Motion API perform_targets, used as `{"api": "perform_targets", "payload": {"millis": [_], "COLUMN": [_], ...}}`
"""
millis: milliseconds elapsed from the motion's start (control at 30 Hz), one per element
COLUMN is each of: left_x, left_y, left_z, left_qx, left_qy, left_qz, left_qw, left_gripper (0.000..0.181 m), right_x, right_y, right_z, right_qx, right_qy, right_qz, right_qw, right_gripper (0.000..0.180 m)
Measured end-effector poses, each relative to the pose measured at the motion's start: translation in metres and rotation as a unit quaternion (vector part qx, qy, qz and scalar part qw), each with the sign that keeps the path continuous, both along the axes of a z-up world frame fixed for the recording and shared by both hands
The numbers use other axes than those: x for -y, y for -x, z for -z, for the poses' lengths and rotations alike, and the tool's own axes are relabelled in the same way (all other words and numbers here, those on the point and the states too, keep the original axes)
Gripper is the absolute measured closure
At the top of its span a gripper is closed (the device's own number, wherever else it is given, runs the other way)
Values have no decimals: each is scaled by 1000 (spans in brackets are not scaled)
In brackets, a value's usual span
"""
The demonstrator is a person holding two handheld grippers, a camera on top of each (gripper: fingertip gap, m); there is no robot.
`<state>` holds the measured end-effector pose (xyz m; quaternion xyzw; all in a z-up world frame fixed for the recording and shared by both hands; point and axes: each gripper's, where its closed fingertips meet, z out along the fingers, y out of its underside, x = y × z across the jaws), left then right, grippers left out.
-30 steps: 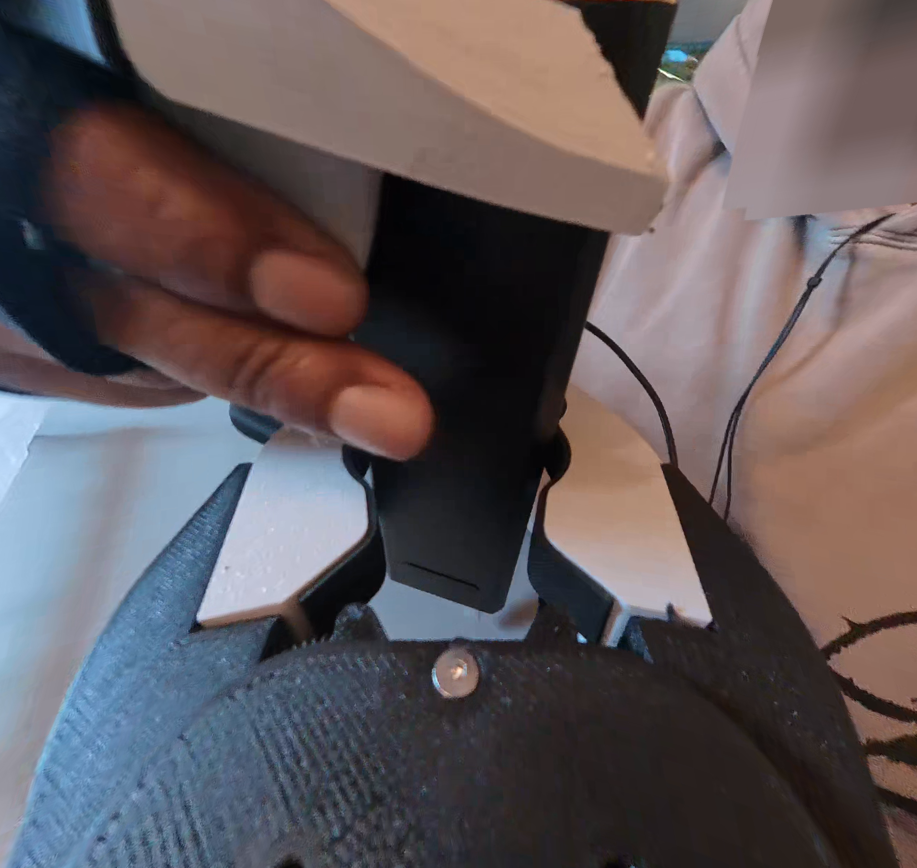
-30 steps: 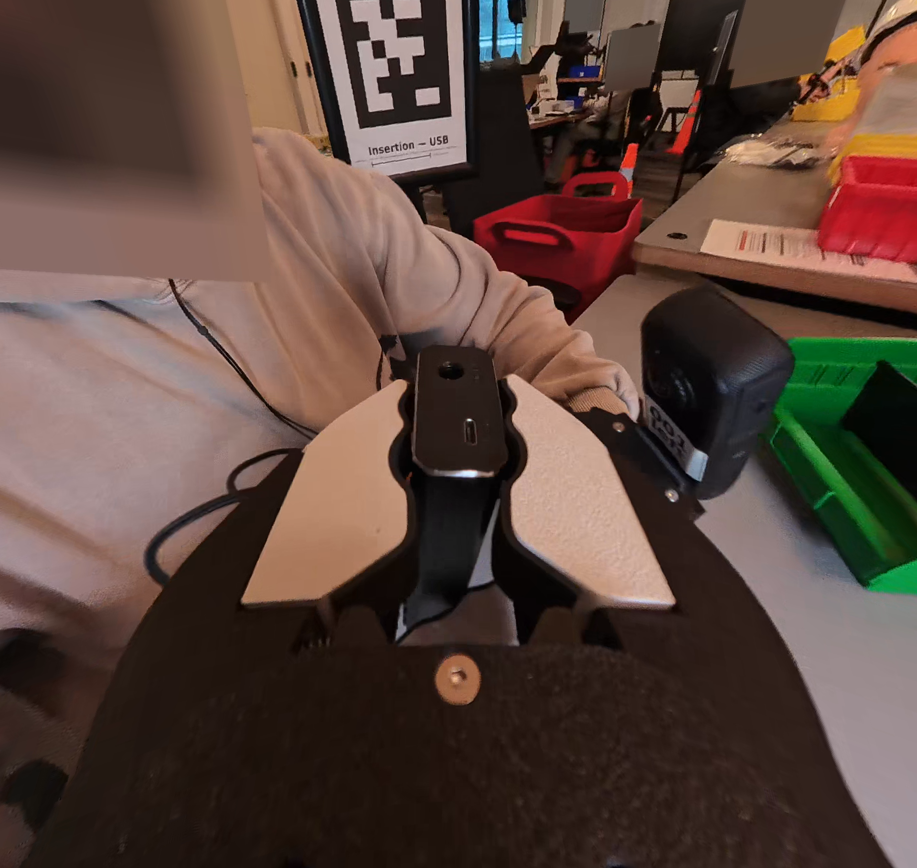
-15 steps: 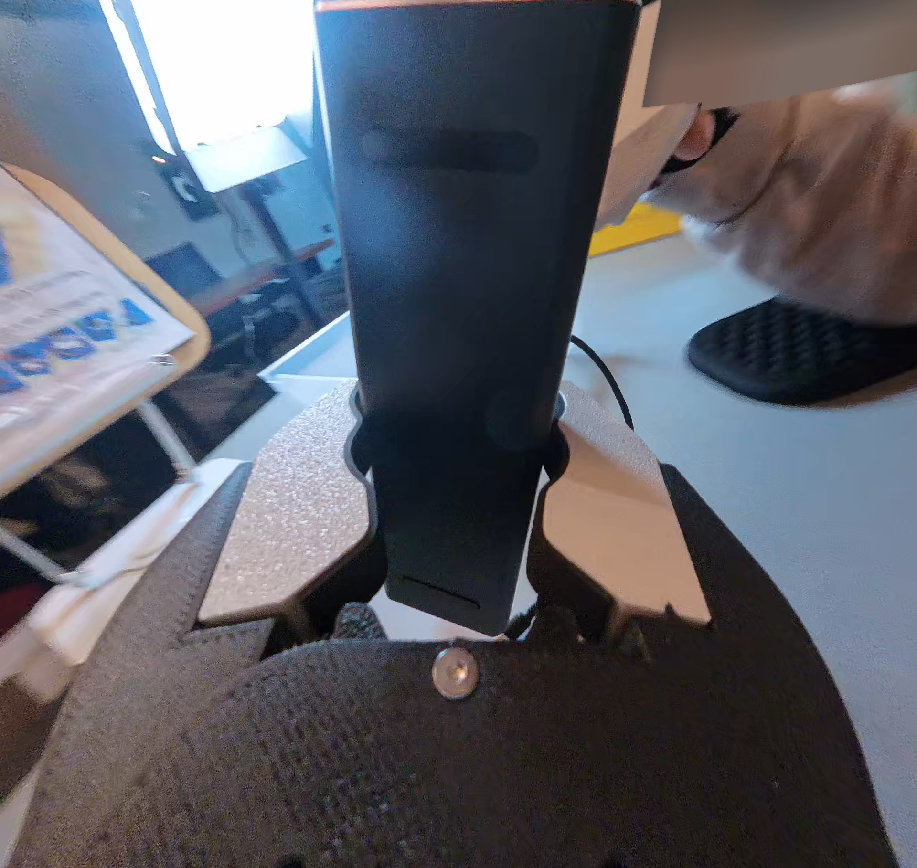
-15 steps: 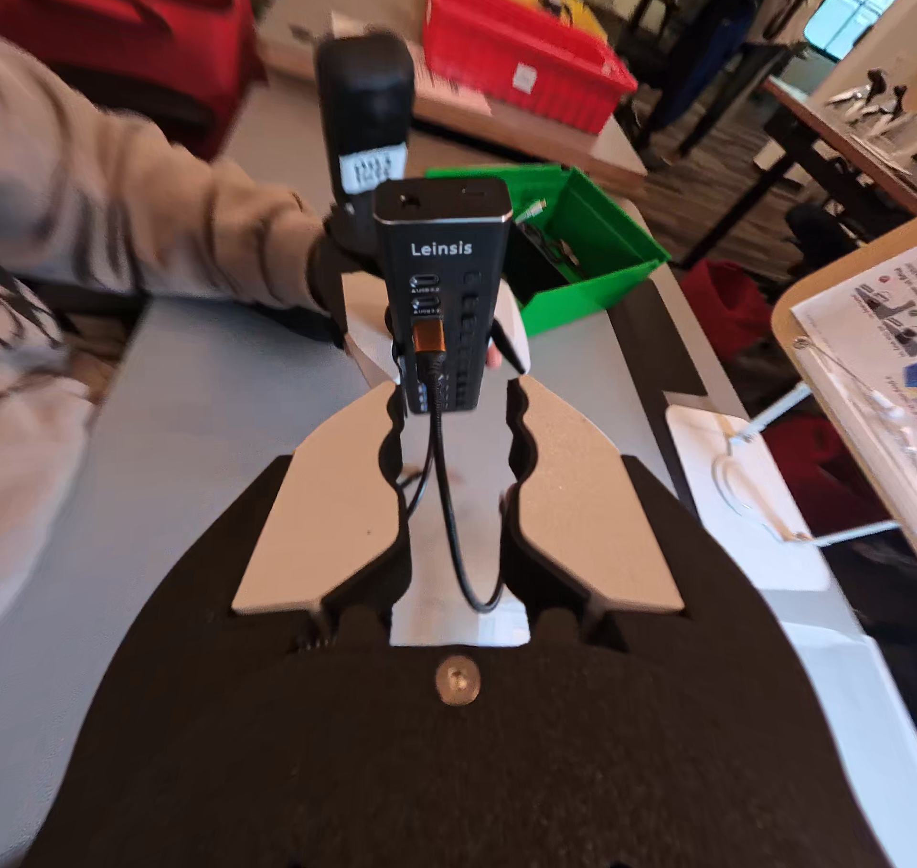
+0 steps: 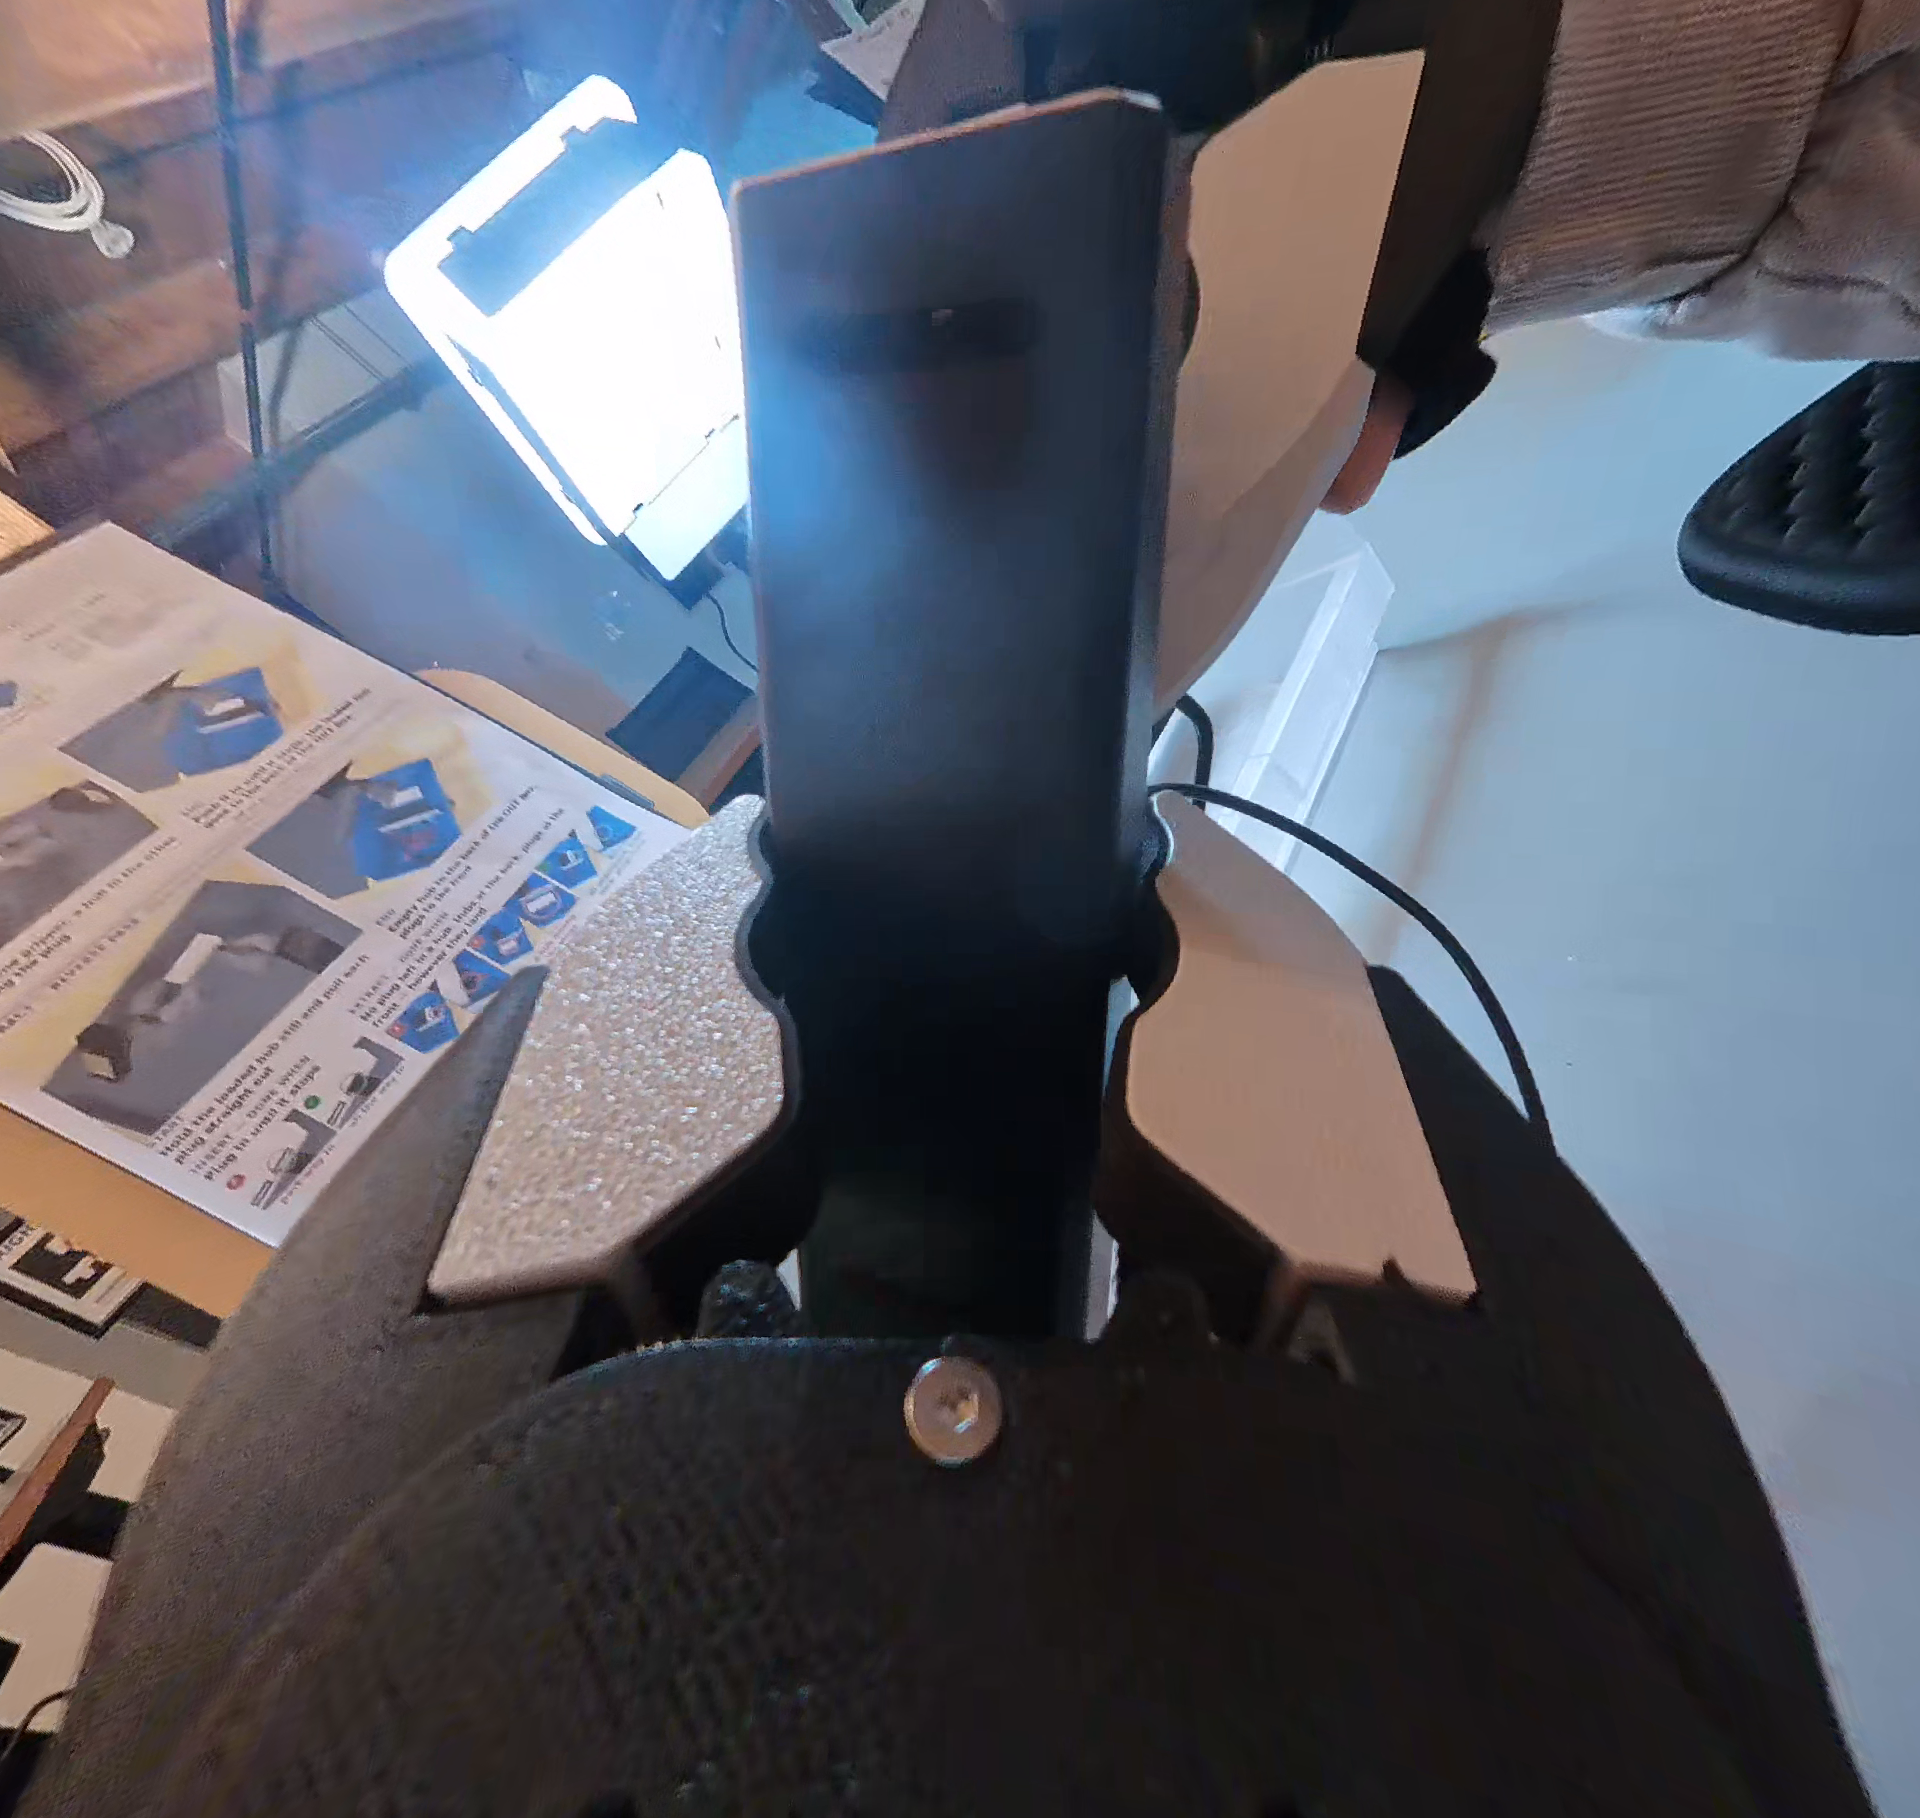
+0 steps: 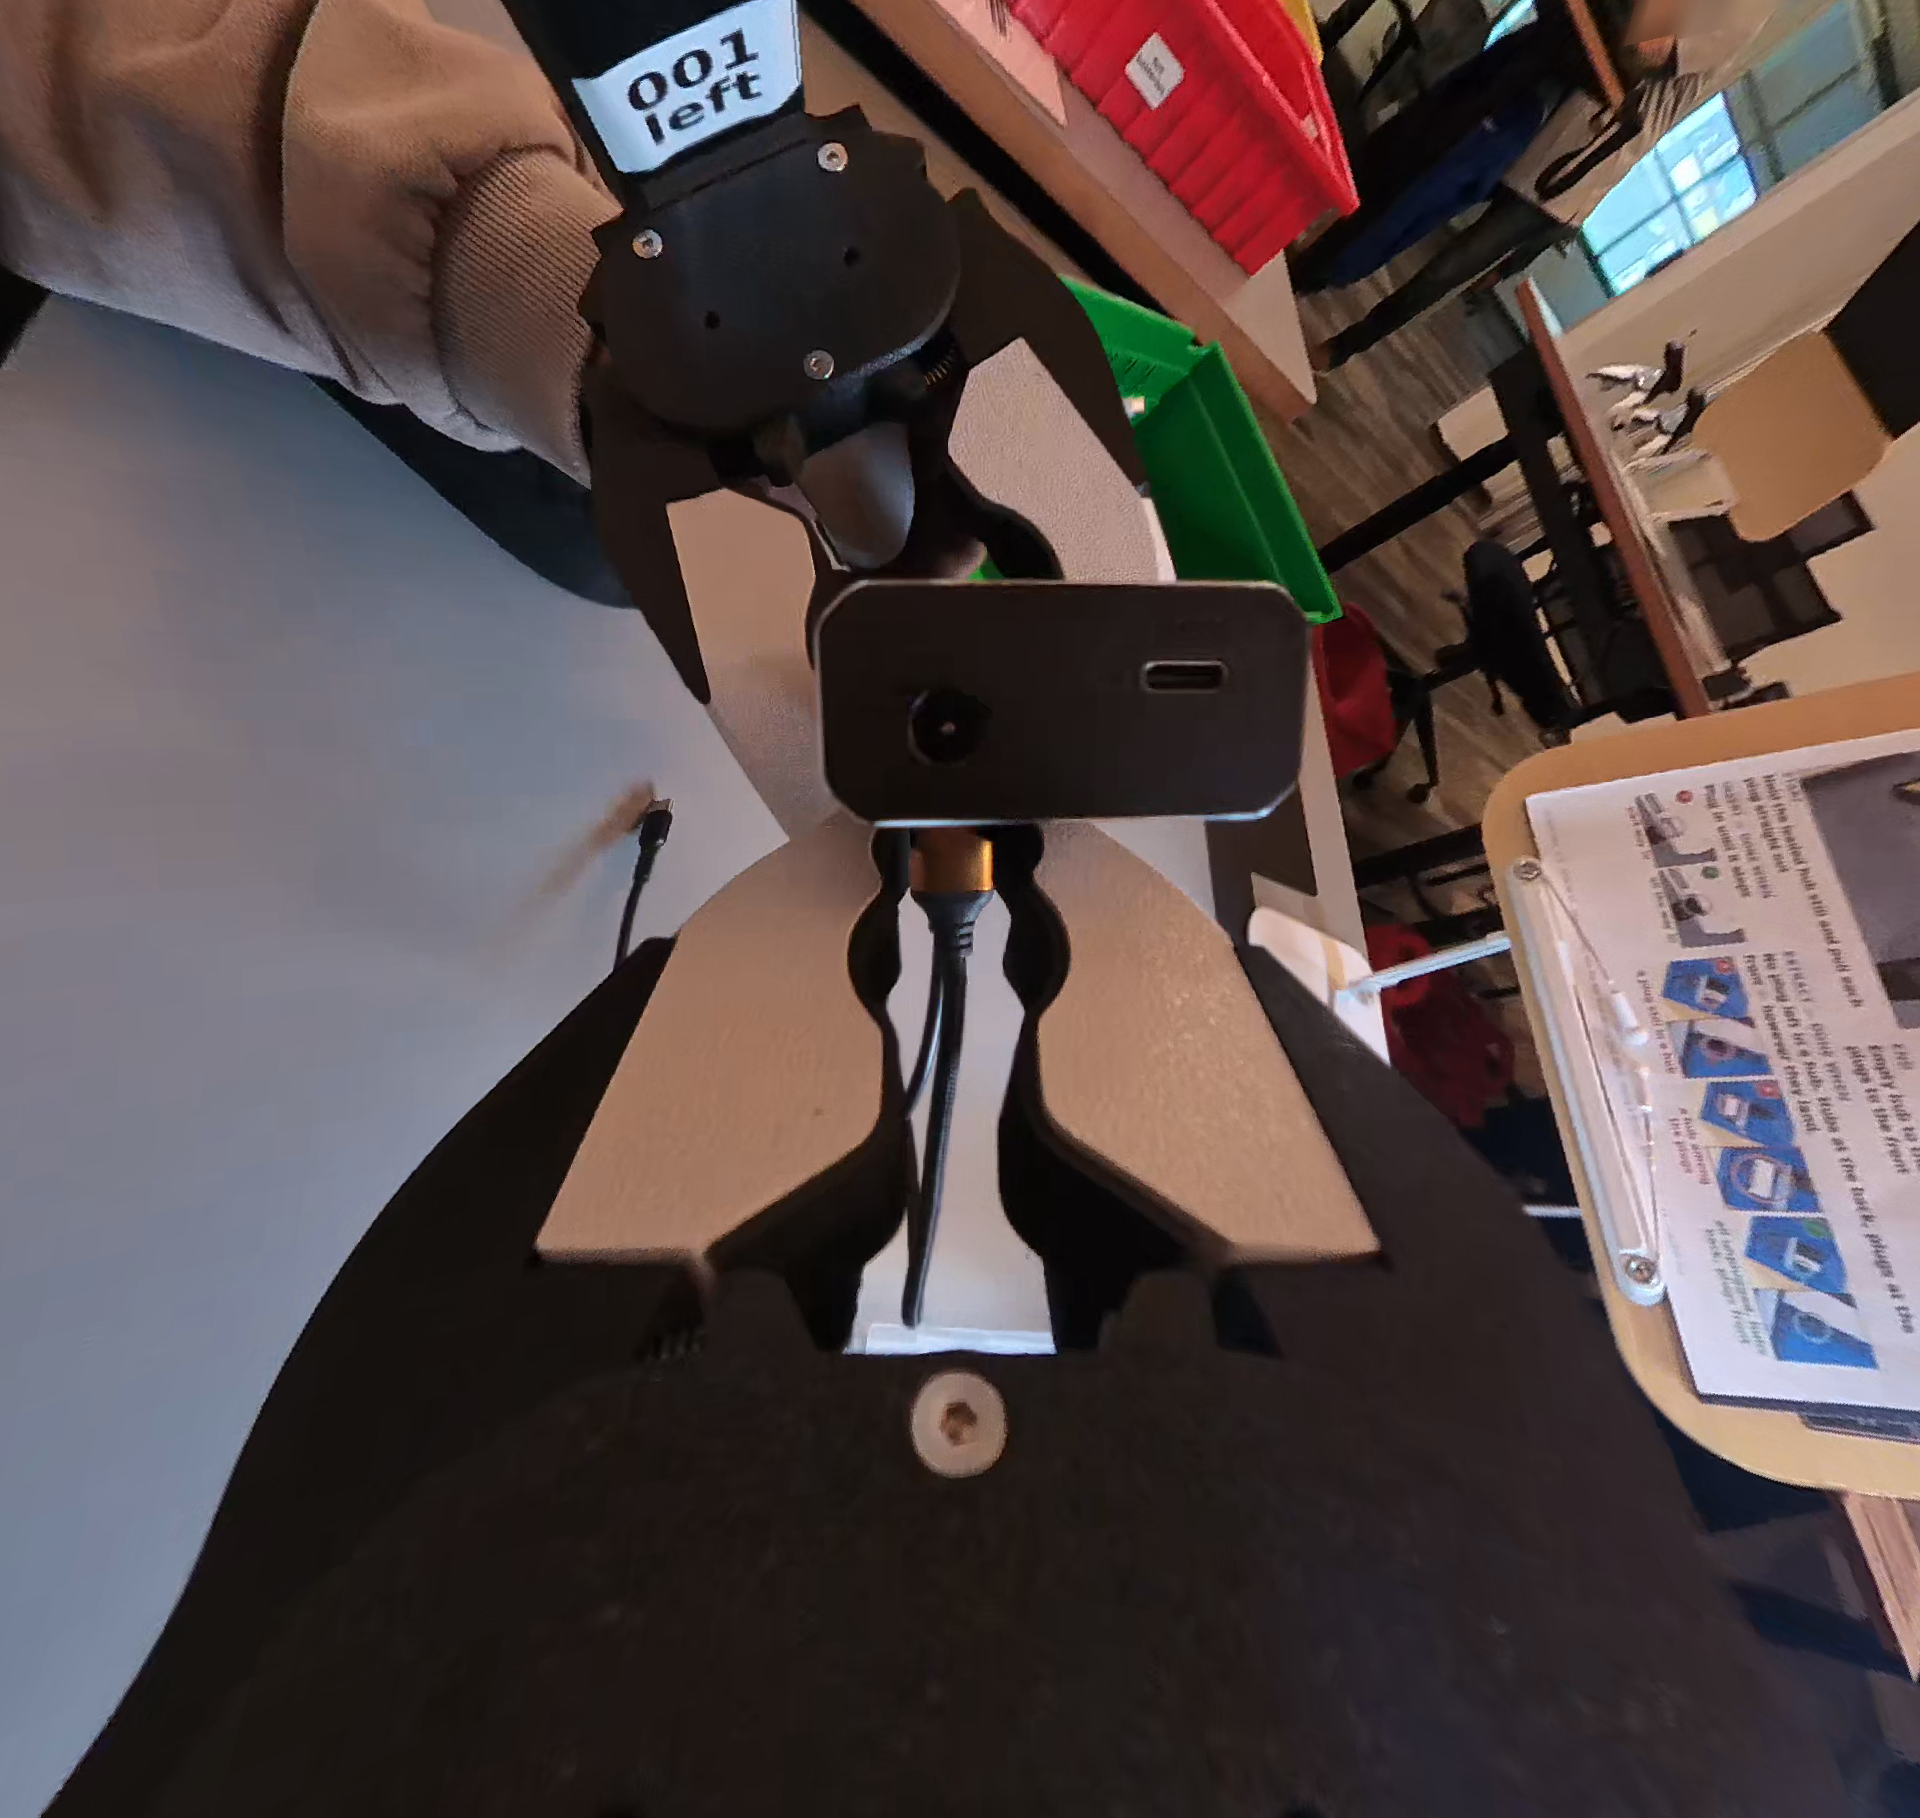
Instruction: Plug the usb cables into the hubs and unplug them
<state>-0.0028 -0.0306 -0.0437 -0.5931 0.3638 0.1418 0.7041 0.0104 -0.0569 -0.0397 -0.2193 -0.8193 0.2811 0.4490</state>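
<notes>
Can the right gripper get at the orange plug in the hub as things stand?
Probably yes. The orange plug sits right between the right gripper's open tips, its cable running back through the gap. The left gripper holds the hub from the far side, out of the way.

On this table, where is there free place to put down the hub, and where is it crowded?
Free: the grey table left of the right gripper; only a loose cable end lies there. Also free: the surface right of the left gripper, up to the black pad. Crowded: near the green bin and instruction board.

Hub (image 5: 951, 563) ports face away; plug (image 6: 954, 864) grip perhaps unclear (hub-shadowed).
</notes>
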Motion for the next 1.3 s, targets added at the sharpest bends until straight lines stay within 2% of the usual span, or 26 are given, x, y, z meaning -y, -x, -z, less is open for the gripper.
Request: {"api": "perform_targets", "payload": {"millis": [33, 467, 533, 567, 600, 633, 667, 833, 967, 1033, 1100, 1200, 1300], "left_x": [2, 17, 35, 47, 58, 66, 70, 46, 32, 29, 25, 18, 12], "left_y": [-1, -9, 7, 20, 30, 40, 50, 75, 68, 64, 62, 64, 67], "left_z": [-3, -22, -56, -75, -87, -94, -96, -60, -42, -40, -35, -24, -13], "left_qx": [-2, 14, 97, 128, 143, 154, 165, 289, 372, 395, 410, 431, 448], "left_qy": [-1, -11, -52, -71, -81, -91, -102, -45, -3, 4, 12, 29, 47], "left_qz": [2, 26, 48, 53, 55, 52, 48, 86, 143, 160, 165, 162, 156], "left_qw": [1000, 1000, 993, 988, 985, 983, 980, 952, 917, 905, 897, 887, 879], "left_gripper": [115, 117, 117, 117, 117, 118, 117, 117, 117, 117, 117, 118, 118], "right_x": [2, 7, -41, -45, -43, -52, -65, -109, -183, -214, -233, -253, -255], "right_y": [-1, -9, -4, -5, -7, -7, -7, -22, -52, -66, -66, -52, -40], "right_z": [-2, -11, 16, 19, 9, -3, -12, -73, -110, -115, -100, -58, -32], "right_qx": [-4, -8, 33, 30, 21, 4, -9, -123, -242, -272, -244, -169, -110], "right_qy": [4, 33, -68, -21, 71, 102, 92, 113, 129, 146, 160, 169, 193], "right_qz": [-8, -58, 38, 24, 0, 9, 31, 110, 237, 281, 305, 338, 346], "right_qw": [1000, 998, 996, 999, 997, 995, 995, 980, 932, 909, 907, 910, 912], "right_gripper": [164, 164, 164, 164, 164, 164, 164, 164, 164, 164, 164, 164, 164]}}
